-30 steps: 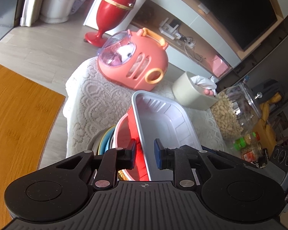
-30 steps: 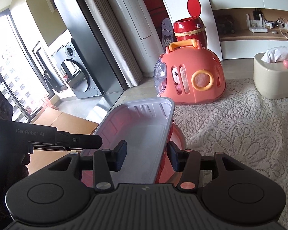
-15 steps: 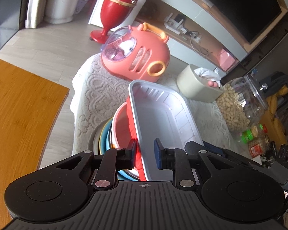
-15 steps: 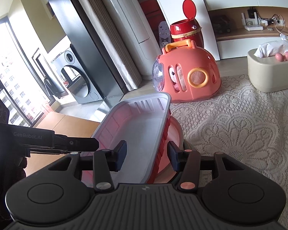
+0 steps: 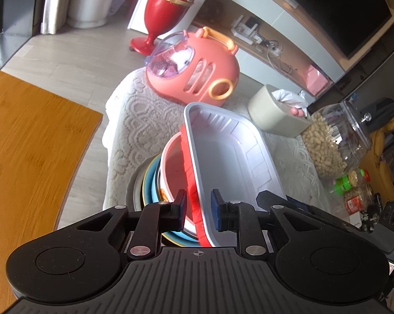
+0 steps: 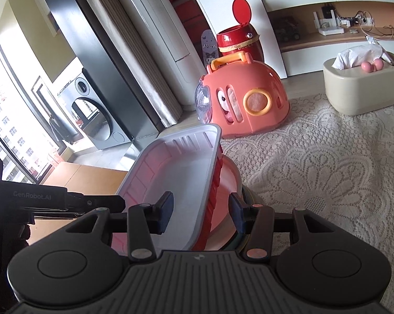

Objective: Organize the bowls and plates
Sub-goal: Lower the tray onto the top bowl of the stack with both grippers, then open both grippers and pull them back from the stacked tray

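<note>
A rectangular tray, white inside and red outside [image 5: 231, 162], sits tilted in a pink bowl [image 5: 173, 167] atop a stack of blue and grey dishes [image 5: 147, 183] on the lace-covered table. My left gripper [image 5: 198, 209] is narrowly open with its fingers astride the tray's near left rim, with visible gaps. My right gripper [image 6: 201, 213] is open wider, astride the tray's right wall [image 6: 212, 183]. The tray [image 6: 170, 172] leans up to the left over the pink bowl [image 6: 228, 183].
A pink toy carrier [image 5: 197, 76] and a beige tissue box [image 5: 275, 115] stand behind the stack on the lace cloth [image 6: 315, 167]. A peanut jar [image 5: 333, 141] and small bottles [image 5: 351, 185] are on the right. A wooden tabletop [image 5: 26, 141] lies left.
Both grippers have drawn back and up a little, so the stack and carrier look farther away. The right gripper's fingers stand slightly wider. The tray stays tilted in the bowl.
</note>
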Demonstrator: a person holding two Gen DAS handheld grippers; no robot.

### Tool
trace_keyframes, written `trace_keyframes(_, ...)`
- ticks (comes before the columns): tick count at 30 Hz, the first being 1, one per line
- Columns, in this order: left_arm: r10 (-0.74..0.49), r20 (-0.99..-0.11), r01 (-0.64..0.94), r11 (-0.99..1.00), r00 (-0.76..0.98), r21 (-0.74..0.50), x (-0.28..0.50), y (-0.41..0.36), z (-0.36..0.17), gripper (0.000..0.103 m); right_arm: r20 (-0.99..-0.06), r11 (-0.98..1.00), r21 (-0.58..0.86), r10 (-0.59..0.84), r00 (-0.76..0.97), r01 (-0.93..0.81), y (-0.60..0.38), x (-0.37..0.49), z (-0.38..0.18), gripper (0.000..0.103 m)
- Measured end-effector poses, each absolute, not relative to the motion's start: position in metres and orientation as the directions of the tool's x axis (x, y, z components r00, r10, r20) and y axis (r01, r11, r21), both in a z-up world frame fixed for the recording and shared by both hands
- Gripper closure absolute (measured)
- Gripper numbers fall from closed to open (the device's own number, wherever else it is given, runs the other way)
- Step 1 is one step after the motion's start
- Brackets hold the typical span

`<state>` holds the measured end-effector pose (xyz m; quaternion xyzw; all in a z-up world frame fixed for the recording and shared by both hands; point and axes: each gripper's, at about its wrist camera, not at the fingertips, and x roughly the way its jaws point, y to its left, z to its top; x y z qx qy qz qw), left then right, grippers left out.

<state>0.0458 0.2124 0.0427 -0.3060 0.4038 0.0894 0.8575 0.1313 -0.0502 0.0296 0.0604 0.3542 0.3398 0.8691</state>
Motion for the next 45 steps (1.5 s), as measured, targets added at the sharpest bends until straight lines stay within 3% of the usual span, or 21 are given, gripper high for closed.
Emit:
trace_keyframes(11,-0.112,-0.748,-0.397,0.791,0.654,-0.465,0.047,0.212,0.037,0.080,-0.583,0.743,0.344,0.648,0.490,-0.574,-0.037,0.127,0.022,0.056)
trace_keyframes(20,-0.008,-0.676,-0.368,0.834,0.737,-0.411,0.028,0.199,0.062,0.080,-0.550,0.759,0.300,0.632,0.546,-0.577,-0.044,0.121,0.027,0.055)
trace_keyframes(24,0.067,-0.601,-0.355,0.856,0.796,-0.375,0.001,0.182,0.071,0.080,-0.512,0.792,0.240,0.594,0.620,-0.561,-0.061,0.103,0.039,0.046)
trace_keyframes(28,0.108,-0.617,-0.366,0.878,0.779,-0.308,-0.024,0.151,0.055,0.081,-0.487,0.824,0.156,0.544,0.683,-0.545,-0.076,0.077,0.043,0.033)
trace_keyframes(35,0.100,-0.687,-0.366,0.896,0.720,-0.253,-0.055,0.089,0.012,0.086,-0.597,0.822,0.173,0.526,0.606,-0.542,-0.094,0.043,0.016,0.032)
trace_keyframes(45,0.186,-0.703,-0.386,0.913,0.686,-0.135,-0.058,0.041,0.015,0.086,-0.682,0.850,0.146,0.457,0.571,-0.506,-0.113,0.005,-0.011,0.032)
